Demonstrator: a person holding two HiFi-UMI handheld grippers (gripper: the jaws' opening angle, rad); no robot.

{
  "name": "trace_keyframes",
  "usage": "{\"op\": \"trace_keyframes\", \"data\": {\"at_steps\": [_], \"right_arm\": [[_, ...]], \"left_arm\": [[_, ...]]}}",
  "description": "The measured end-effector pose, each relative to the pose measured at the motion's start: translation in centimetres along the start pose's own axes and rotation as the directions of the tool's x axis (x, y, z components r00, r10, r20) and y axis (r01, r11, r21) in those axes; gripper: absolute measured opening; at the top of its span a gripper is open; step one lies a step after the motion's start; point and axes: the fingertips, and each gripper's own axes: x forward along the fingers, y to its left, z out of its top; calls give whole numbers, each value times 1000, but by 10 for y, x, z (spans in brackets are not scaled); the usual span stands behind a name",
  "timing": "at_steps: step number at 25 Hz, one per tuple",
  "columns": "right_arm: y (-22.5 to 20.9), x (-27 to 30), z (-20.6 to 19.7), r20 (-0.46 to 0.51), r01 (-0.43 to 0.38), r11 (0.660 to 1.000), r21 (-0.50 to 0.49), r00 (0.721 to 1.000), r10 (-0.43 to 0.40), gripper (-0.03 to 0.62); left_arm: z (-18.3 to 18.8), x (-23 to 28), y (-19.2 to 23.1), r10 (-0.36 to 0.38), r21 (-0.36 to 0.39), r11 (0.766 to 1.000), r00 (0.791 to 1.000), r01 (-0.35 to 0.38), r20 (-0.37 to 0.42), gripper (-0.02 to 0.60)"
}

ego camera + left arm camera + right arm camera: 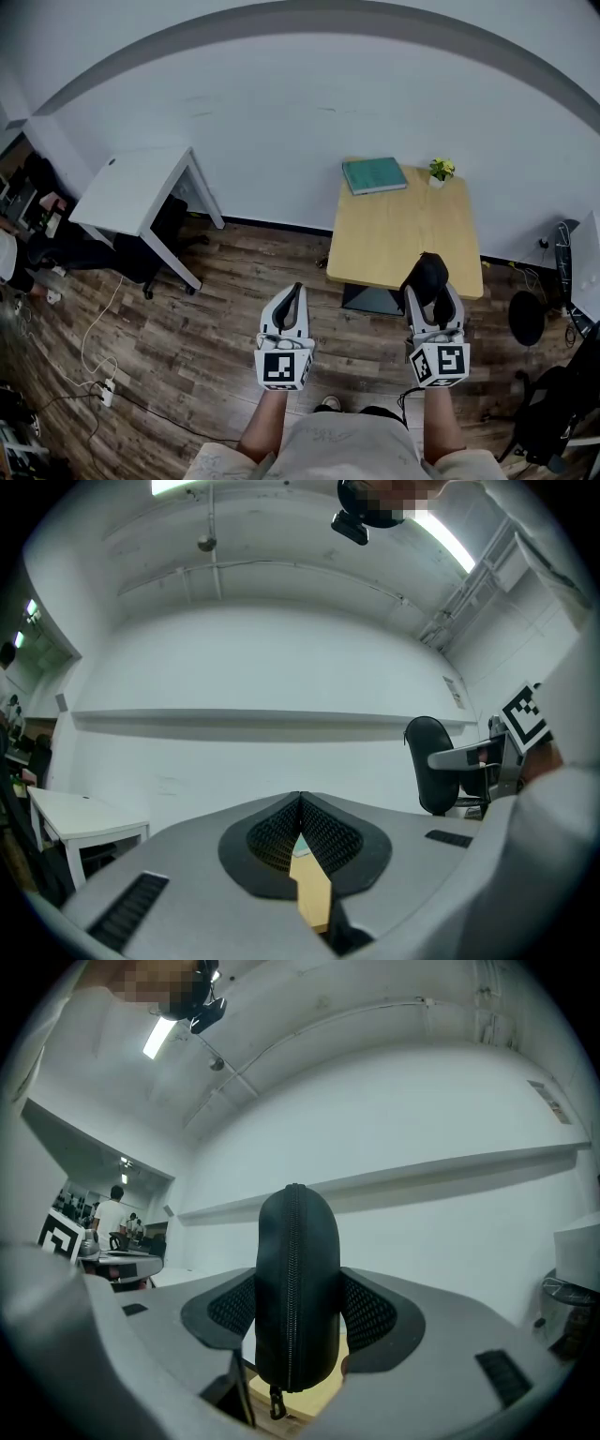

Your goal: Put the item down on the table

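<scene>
Clamping a black zipped case [298, 1279] upright, the right gripper [432, 298] hangs by the near edge of the wooden table [394, 239]. On the left gripper [290, 305] the jaws are together, empty.

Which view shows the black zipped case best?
The right gripper view: the black case fills the middle, zipper visible, clamped in the right tool. The head view shows a small dark shape; the left gripper view, its side.

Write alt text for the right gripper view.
The right tool grips a black zippered case upright between its pads, zipper seam facing the camera and the pull hanging at the bottom. A wooden tabletop shows just below it, with a plain white wall behind.
</scene>
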Motion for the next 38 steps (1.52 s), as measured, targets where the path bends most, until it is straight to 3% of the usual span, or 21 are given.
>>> {"op": "trace_keyframes", "data": {"at_steps": [13,38], "right_arm": [[-34,47,-24,-31,-3,999,34,1000,4,275],[-235,172,-55,-29,64,992,109,998,-61,275]], "left_arm": [[-16,55,3,8,26,1000,999,-7,-35,8],[-27,277,-89,-51,102,993,996,59,-78,8]]}}
